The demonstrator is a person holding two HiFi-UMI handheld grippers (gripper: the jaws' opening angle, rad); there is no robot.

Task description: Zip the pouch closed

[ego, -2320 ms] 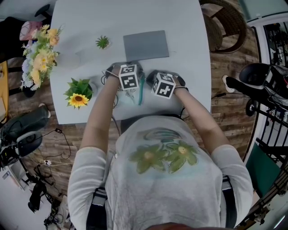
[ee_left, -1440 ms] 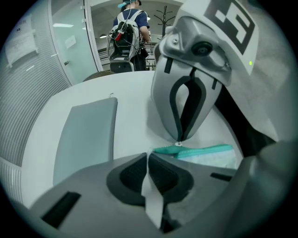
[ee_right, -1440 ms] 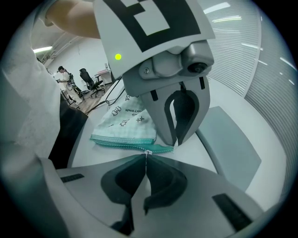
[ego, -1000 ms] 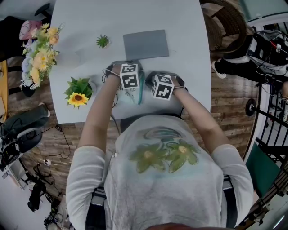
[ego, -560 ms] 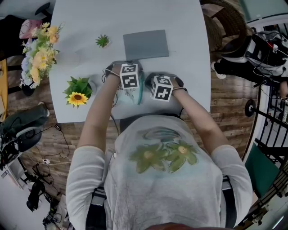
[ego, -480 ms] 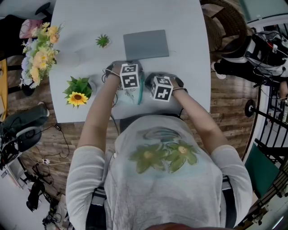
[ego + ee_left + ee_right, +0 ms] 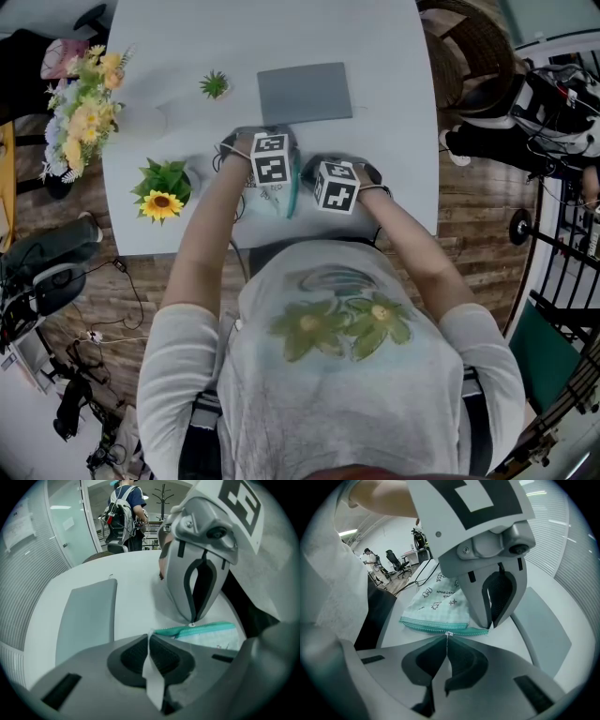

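Note:
A pale printed pouch (image 7: 438,603) with a teal zipper (image 7: 425,626) lies on the white table (image 7: 375,56) between both grippers. In the left gripper view, my left gripper (image 7: 149,638) is shut on a thin pale tab at the pouch's end. The right gripper view shows that same pinch at the zipper's far end (image 7: 489,627). My right gripper (image 7: 447,638) is shut on the small metal zipper pull (image 7: 448,633), roughly midway along the teeth. In the head view the two marker cubes (image 7: 270,157) (image 7: 337,185) sit close together over the pouch (image 7: 281,199).
A grey mat (image 7: 305,94) lies just beyond the grippers. A potted sunflower (image 7: 163,194), a small green plant (image 7: 214,87) and a bouquet (image 7: 82,108) stand at the table's left. The table's near edge is close to the pouch. A person (image 7: 124,513) stands in the background.
My right gripper has edged very slightly toward the left one along the zipper. The left gripper has kept still. A person has come into view at the right edge.

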